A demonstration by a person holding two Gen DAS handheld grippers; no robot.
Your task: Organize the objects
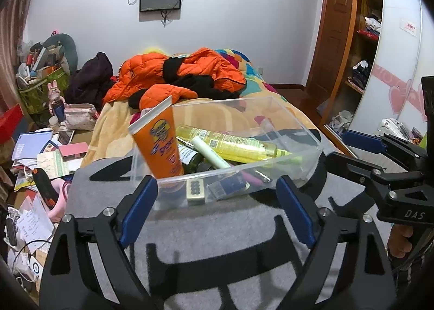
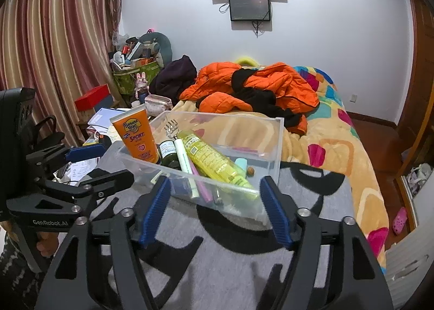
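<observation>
blue-padded fingers [image 1: 152, 201] of the left gripper [image 1: 217, 196] sit closest to the lens, spread wide w/ nothing between them; right gripper [image 2: 217, 196] is likewise released, jaws apart and empty, just short of the clear plastic bin [image 2: 276, 147]. bin rests on a grey felt mat w/ black shapes [image 1: 217, 228], laid over the foot of the bed [image 2: 352, 152]. inside: orange sunscreen tube [image 2: 137, 136] standing upright at the near-left corner, cap down; long yellow spray bottle [image 2: 214, 160] lying diagonal over a dark green glass bottle [image 2: 169, 155], a pale green stick [image 2: 185, 162], a pink pen-like thing, plus a small metal fork-shaped tool at the back. judgement: bin is rigid, thin-walled, smooth and prob slippery, light-ish even loaded; best held by opposite side walls, one gripper each, low near the rim corners so it won't flex or tip. tube is soft and squeezable, grip mid-body gently. glass bottle is the fragile, heavy bit. orange puffer jacket [image 1: 173, 76] heaps behind, soft and quilted.
</observation>
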